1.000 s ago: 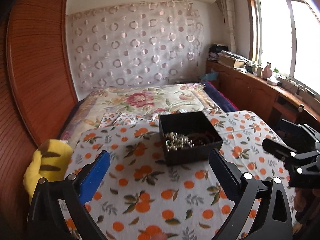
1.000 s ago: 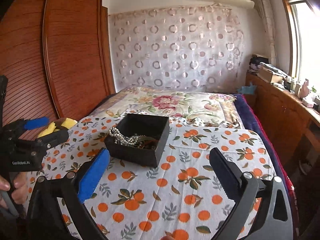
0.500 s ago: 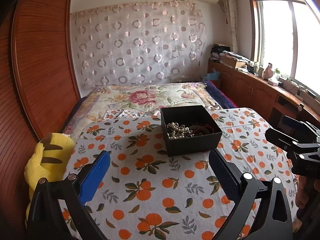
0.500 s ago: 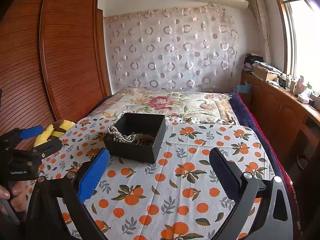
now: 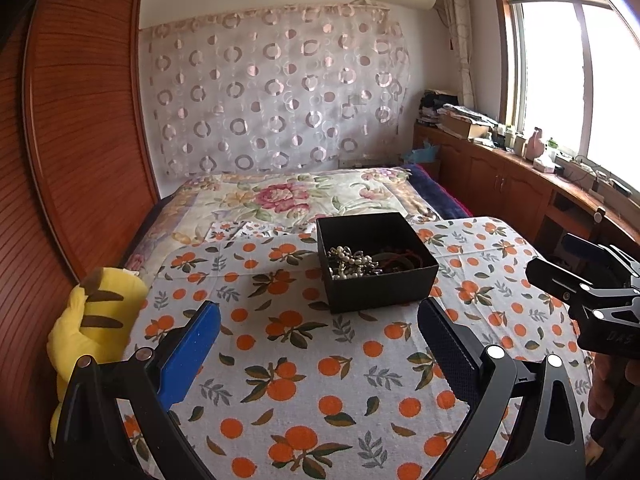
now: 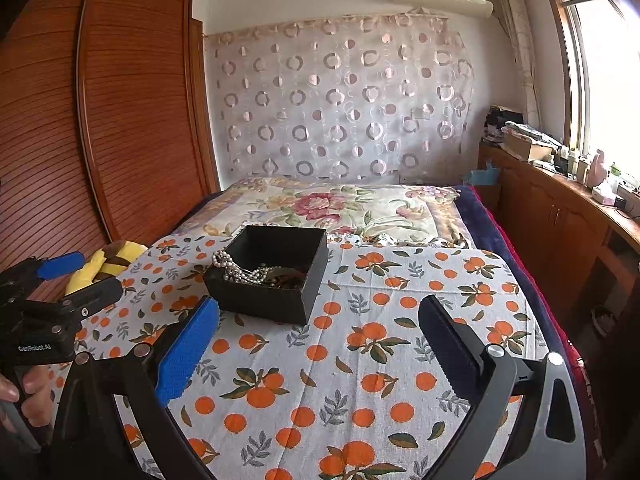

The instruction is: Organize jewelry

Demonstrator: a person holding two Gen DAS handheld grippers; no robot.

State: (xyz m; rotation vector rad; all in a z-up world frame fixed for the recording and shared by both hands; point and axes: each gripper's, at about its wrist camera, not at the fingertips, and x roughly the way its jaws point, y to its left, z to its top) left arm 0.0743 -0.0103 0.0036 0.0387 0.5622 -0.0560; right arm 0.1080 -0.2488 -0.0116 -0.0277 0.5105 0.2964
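Note:
A black open box [image 5: 378,284] stands on the orange-print cloth [image 5: 300,360]; it also shows in the right wrist view [image 6: 276,300]. Inside lie a pearl necklace [image 5: 350,262] [image 6: 240,270] and darker reddish-brown jewelry [image 5: 400,258] [image 6: 290,278]. My left gripper [image 5: 318,340] is open and empty, held above the cloth short of the box. My right gripper [image 6: 318,340] is open and empty, also short of the box and to its right. Each gripper shows in the other's view, the right one [image 5: 560,268] and the left one [image 6: 80,276].
A yellow striped plush toy [image 5: 96,320] lies at the cloth's left edge. A wooden wardrobe [image 6: 100,120] stands at the left. A flowered bedspread [image 5: 300,200] lies behind the box. A wooden sideboard [image 5: 520,184] with clutter runs under the window at the right.
Both grippers have drawn back and risen, so the box looks farther and smaller. Both stay open and empty. The box and jewelry have not moved.

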